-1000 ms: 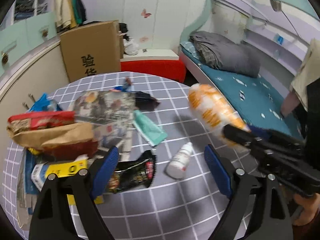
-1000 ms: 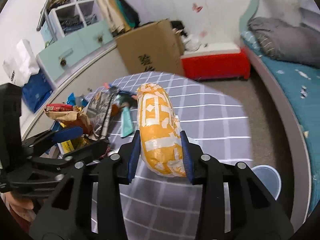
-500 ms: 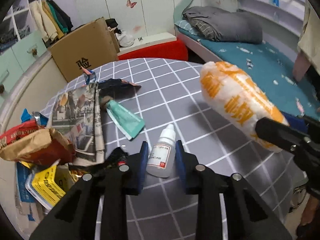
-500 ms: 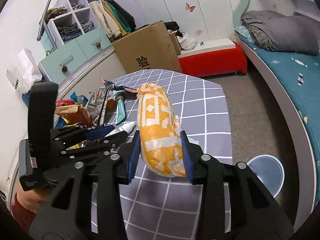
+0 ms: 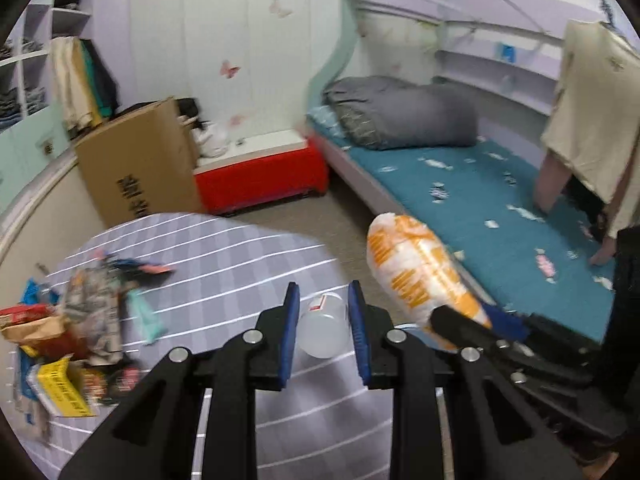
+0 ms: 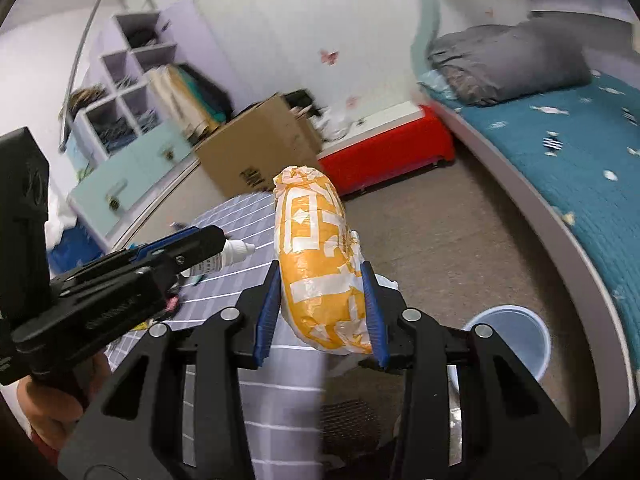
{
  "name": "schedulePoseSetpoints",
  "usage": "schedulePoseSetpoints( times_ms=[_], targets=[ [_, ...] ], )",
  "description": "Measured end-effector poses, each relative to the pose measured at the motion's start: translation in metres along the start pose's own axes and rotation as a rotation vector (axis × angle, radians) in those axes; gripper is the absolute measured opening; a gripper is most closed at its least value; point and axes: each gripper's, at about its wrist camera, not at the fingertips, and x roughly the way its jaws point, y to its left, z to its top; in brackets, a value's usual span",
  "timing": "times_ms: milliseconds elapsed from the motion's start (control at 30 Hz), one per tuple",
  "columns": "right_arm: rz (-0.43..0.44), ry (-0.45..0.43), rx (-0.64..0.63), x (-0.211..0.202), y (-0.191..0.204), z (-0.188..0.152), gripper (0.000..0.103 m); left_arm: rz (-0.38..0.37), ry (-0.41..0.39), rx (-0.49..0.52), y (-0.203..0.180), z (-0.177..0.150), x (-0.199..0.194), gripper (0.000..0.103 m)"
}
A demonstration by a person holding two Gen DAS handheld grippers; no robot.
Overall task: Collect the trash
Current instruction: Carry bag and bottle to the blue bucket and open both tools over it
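My left gripper point(image 5: 323, 306) is shut on a small white plastic bottle point(image 5: 322, 330) and holds it up over the table's right edge; the bottle also shows in the right wrist view point(image 6: 224, 258). My right gripper point(image 6: 320, 284) is shut on an orange-and-white puffed snack bag point(image 6: 320, 256), held in the air past the table edge; the bag also shows in the left wrist view point(image 5: 416, 276). A light blue trash bin point(image 6: 508, 340) stands on the floor to the lower right of the bag.
A pile of wrappers and paper point(image 5: 80, 320) lies on the left of the grey checked table point(image 5: 224, 264). A cardboard box point(image 5: 140, 168), a red bench point(image 5: 260, 176) and a bed point(image 5: 480, 208) stand beyond the table.
My left gripper closed on the white bottle and lifted it off the table toward the right edge. My right gripper carried the snack bag right, off the table, toward the bin.
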Motion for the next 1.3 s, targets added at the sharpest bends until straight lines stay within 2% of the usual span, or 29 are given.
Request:
schedulePoseSetpoints(
  times_ms=[67, 167, 367, 467, 567, 733, 767, 800, 867, 1100, 1300],
  targets=[
    [-0.018, -0.016, 0.031, -0.010, -0.019, -0.001, 0.038, -0.030, -0.002, 0.031, -0.023, 0.002, 0.007, 0.024],
    [-0.081, -0.036, 0.075, -0.024, -0.051, -0.008, 0.038, -0.091, 0.035, 0.066, -0.060, -0.003, 0.027, 0.024],
    [-0.188, -0.027, 0.186, -0.034, -0.122, -0.031, 0.038, -0.191, 0.173, 0.119, -0.126, -0.026, 0.097, 0.024],
    [-0.242, -0.017, 0.235, -0.032, -0.153, -0.044, 0.038, -0.194, 0.219, 0.153, -0.151, -0.038, 0.130, 0.024],
    [-0.280, -0.007, 0.276, -0.027, -0.177, -0.053, 0.038, -0.204, 0.256, 0.145, -0.164, -0.042, 0.158, 0.024],
    [-0.318, -0.035, 0.321, -0.023, -0.203, -0.058, 0.038, -0.188, 0.266, 0.129, -0.174, -0.038, 0.191, 0.025],
    [-0.323, -0.034, 0.328, -0.021, -0.206, -0.059, 0.038, -0.186, 0.266, 0.126, -0.175, -0.037, 0.197, 0.031],
    [-0.326, -0.033, 0.335, -0.019, -0.209, -0.059, 0.038, -0.165, 0.268, 0.131, -0.177, -0.037, 0.203, 0.052],
    [-0.335, -0.019, 0.343, -0.016, -0.218, -0.063, 0.038, -0.130, 0.245, 0.144, -0.176, -0.038, 0.206, 0.074],
    [-0.337, 0.018, 0.362, -0.005, -0.224, -0.073, 0.038, -0.105, 0.290, 0.142, -0.168, -0.049, 0.210, 0.074],
    [-0.334, 0.034, 0.362, 0.000, -0.218, -0.075, 0.038, -0.054, 0.265, 0.141, -0.162, -0.048, 0.202, 0.077]
  ],
)
